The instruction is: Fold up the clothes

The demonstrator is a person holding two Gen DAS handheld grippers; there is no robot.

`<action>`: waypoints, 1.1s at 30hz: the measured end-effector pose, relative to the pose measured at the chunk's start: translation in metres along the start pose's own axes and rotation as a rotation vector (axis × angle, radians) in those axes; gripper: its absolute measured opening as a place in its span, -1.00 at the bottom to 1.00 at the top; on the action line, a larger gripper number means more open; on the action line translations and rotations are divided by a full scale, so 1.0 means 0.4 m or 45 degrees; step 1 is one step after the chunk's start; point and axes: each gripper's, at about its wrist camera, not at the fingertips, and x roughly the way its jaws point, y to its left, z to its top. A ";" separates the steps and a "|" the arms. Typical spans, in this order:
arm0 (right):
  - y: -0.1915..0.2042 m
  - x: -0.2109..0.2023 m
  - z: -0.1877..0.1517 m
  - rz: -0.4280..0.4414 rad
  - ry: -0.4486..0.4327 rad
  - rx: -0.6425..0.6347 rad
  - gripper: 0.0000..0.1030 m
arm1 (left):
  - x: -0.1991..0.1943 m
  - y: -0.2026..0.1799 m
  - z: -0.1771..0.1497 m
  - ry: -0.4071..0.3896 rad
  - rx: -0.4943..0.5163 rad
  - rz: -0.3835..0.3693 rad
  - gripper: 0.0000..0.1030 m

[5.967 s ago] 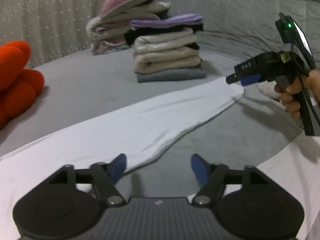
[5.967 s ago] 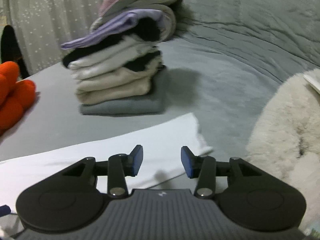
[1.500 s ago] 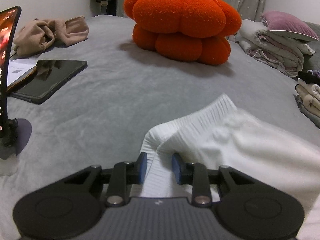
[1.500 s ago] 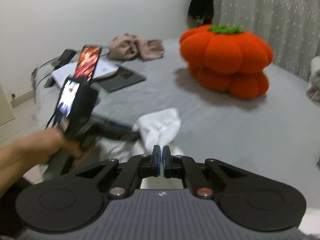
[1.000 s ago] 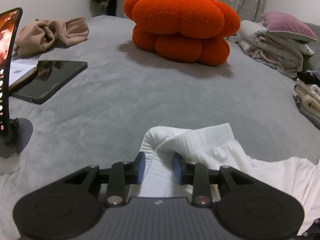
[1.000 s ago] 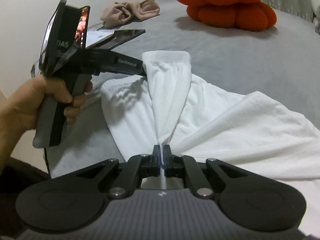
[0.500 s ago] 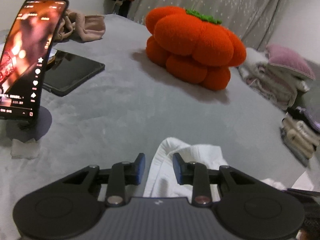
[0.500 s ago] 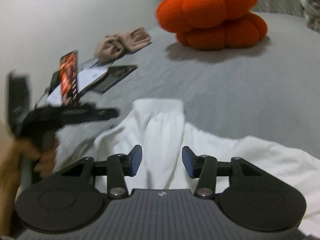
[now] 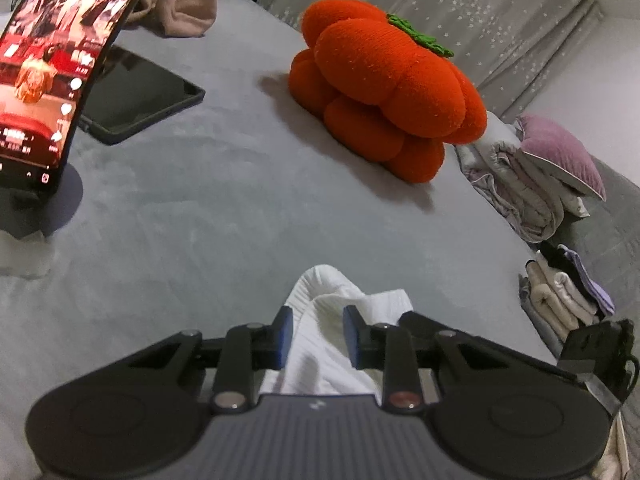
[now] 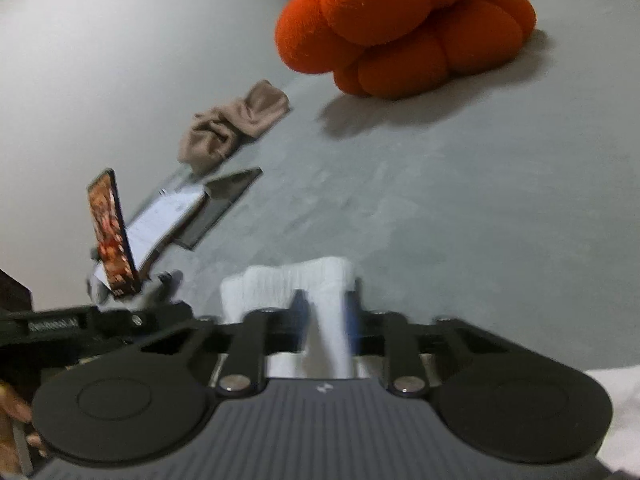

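Softly ribbed white garment (image 9: 320, 320) bunches on smooth grey bedding (image 9: 208, 208).

White garment (image 9: 320, 320): ribbed matt cloth. Bed cover (image 9: 208, 208): grey, velvety, matt. Pumpkin cushion (image 9: 384, 96): nubbly orange plush. Tablet (image 9: 136, 100): glossy black glass. Gripper bodies: matt black plastic, blue pads (image 9: 283, 336), ridged grip.

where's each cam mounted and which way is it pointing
Left wrist: sits on the left gripper, looking along its fingers, white garment bunched between them, toward the orange pumpkin cushion; no hand shows.
Right wrist: sits on the right gripper, jaws closing on the same garment, facing the cushion; fingers of a hand show at the left edge.
Shared: garment, cushion, lit phone, grey bed.
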 end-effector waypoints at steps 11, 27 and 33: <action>0.113 -0.077 -0.039 0.204 -0.046 -0.126 -0.89 | -0.024 -0.004 0.017 -0.071 -0.034 -0.009 -0.46; 0.236 0.041 -0.179 0.193 0.234 -0.363 -0.69 | -0.021 -0.038 0.004 -0.097 0.061 0.017 -0.01; 0.226 -0.005 -0.178 0.181 0.221 -0.345 -0.23 | -0.021 -0.069 -0.007 -0.120 0.117 0.015 0.24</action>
